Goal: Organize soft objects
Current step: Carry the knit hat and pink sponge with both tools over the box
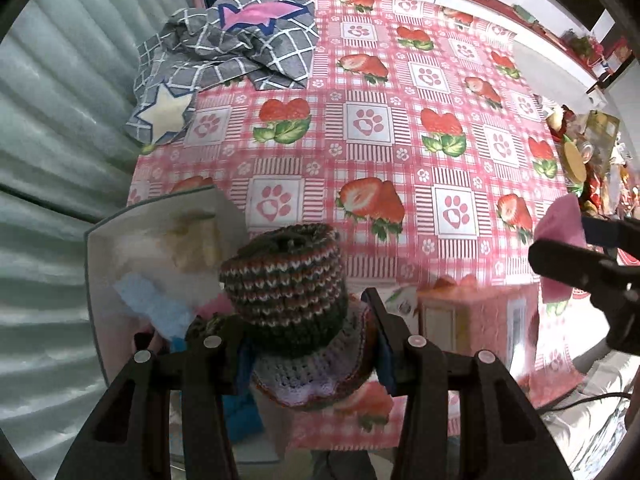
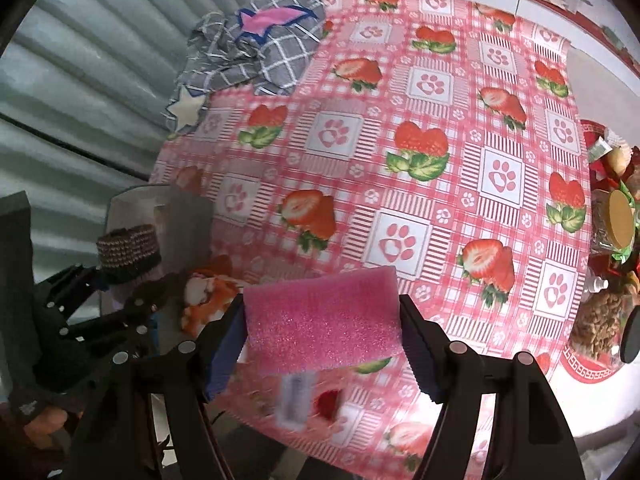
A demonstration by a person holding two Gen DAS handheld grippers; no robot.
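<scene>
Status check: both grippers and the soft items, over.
Left gripper shut on knitted hat, over the white bin. Right gripper shut on pink sponge. Nothing blocking.

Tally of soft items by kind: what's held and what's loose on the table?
Knitted hat, in the left gripper: 1
Pink foam sponge, in the right gripper: 1
Grey checked cloth with stars, loose at the table's far corner: 1
Total: 3
</scene>
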